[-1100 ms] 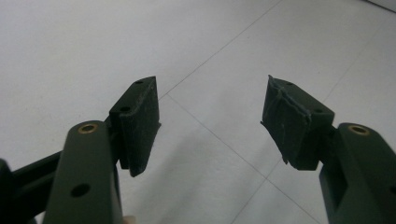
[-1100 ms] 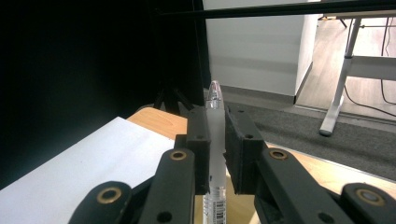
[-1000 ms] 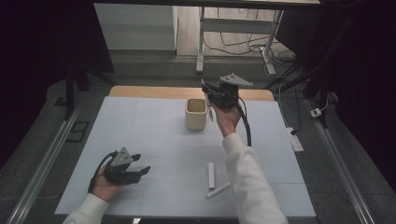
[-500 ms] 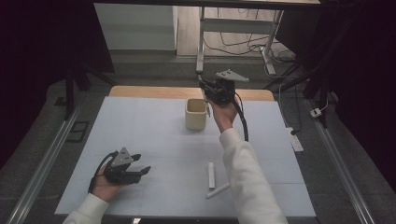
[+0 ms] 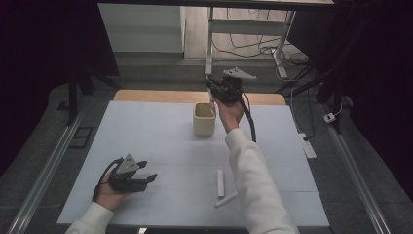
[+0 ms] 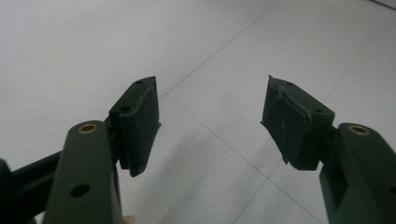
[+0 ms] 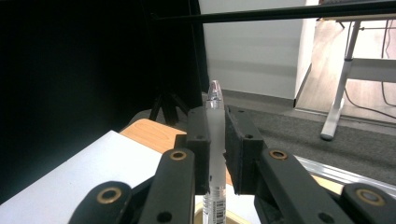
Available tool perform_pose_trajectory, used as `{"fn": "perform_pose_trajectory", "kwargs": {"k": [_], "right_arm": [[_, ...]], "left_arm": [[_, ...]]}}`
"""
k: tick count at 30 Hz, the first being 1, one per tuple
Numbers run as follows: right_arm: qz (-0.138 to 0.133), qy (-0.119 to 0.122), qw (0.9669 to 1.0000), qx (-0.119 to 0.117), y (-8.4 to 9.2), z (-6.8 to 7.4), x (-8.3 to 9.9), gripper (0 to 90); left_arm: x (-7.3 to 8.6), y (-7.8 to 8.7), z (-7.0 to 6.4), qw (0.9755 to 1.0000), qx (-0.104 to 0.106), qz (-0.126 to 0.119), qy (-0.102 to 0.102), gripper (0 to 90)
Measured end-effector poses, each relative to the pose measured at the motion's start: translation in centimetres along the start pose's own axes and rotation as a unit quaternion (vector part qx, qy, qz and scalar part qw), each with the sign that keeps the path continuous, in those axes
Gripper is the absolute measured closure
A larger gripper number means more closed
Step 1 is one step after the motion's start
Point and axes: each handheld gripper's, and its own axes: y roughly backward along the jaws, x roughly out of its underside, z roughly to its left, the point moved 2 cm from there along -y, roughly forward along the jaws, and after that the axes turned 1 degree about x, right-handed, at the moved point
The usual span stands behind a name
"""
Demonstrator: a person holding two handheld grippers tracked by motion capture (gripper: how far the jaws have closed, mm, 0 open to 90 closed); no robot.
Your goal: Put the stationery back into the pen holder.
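My right gripper [image 5: 214, 89] is held up just above the right rim of a cream cup [image 5: 203, 121] at the far middle of the table. It is shut on a clear-tipped white pen [image 7: 215, 140] with a barcode label, which stands upright between the pads [image 7: 200, 140]. The cup's rim [image 7: 233, 217] shows just below the pen. My left gripper [image 5: 144, 177] rests on the table at the near left, and its jaws stand open in the left gripper view [image 6: 210, 109] with bare white surface between them.
Two white pens lie on the white table mat [image 5: 160, 141] at the near right, one [image 5: 220, 182] lengthwise and one [image 5: 226, 200] slanted by the front edge. A wooden table edge [image 5: 156, 95] runs behind the mat. Desk legs and cables lie beyond.
My right gripper has drifted slightly left and farther away with the pen, coming over the cup's rim. The left gripper has stayed put.
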Motion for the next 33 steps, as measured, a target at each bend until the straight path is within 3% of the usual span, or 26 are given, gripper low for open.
{"fn": "perform_pose_trajectory", "kwargs": {"k": [22, 28, 33], "right_arm": [[-0.005, 0.010, 0.9999, 0.002, -3.1, -0.5, 0.3, 79.3], [0.016, 0.036, 0.9991, 0.012, -3.3, -0.3, 0.8, 62.0], [0.037, 0.052, 0.9980, 0.007, -2.9, 0.0, 0.9, 57.3]], "left_arm": [[0.1, -0.1, 0.2, 1.0000, 0.000, 0.004, 0.001, 36.4], [0.1, -0.1, 0.2, 1.0000, 0.001, 0.004, 0.000, 36.3], [0.1, -0.1, 0.1, 1.0000, 0.001, 0.005, -0.001, 36.3]]}}
